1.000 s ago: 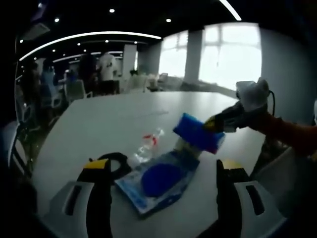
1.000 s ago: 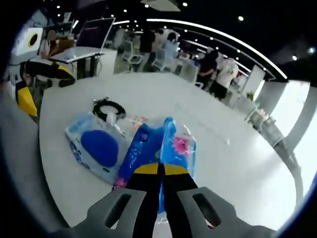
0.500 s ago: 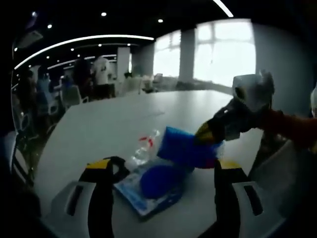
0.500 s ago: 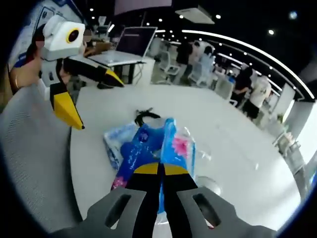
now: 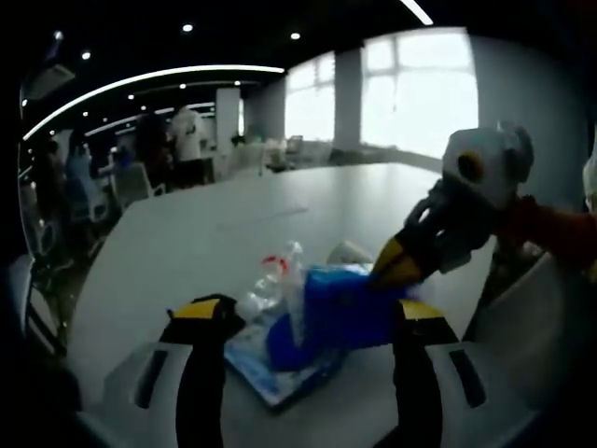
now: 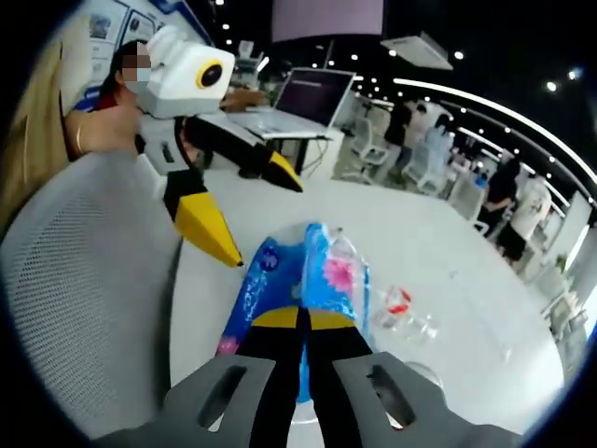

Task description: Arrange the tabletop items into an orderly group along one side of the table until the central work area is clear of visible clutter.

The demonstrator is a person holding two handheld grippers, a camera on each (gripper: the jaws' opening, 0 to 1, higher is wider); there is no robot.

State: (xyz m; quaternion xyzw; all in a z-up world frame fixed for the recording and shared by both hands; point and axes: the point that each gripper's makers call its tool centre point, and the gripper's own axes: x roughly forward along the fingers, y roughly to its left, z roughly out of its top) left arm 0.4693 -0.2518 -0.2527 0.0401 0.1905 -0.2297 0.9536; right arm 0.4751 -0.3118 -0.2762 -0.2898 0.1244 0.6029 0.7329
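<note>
A pale grey-white table (image 5: pixel 215 233) carries a light blue flat packet (image 5: pixel 280 359) with a darker blue round patch. A bright blue tissue pack (image 6: pixel 303 280), printed with a pink flower and pink lower corner, sits in the right gripper (image 6: pixel 300 322), whose jaws are black with yellow tips on grey bodies. The left gripper (image 5: pixel 303 322) has the same black, yellow and grey. A clear plastic bottle (image 6: pixel 403 313) shows red markings. A grey mesh chair back (image 6: pixel 84 280) stands beside the table.

The right gripper (image 6: pixel 300 322) has its yellow-tipped jaws pressed together, clamping a blue plastic tissue pack (image 6: pixel 303 280). The left gripper (image 5: pixel 298 322), jaws spread wide, sits at ten o'clock of it.
</note>
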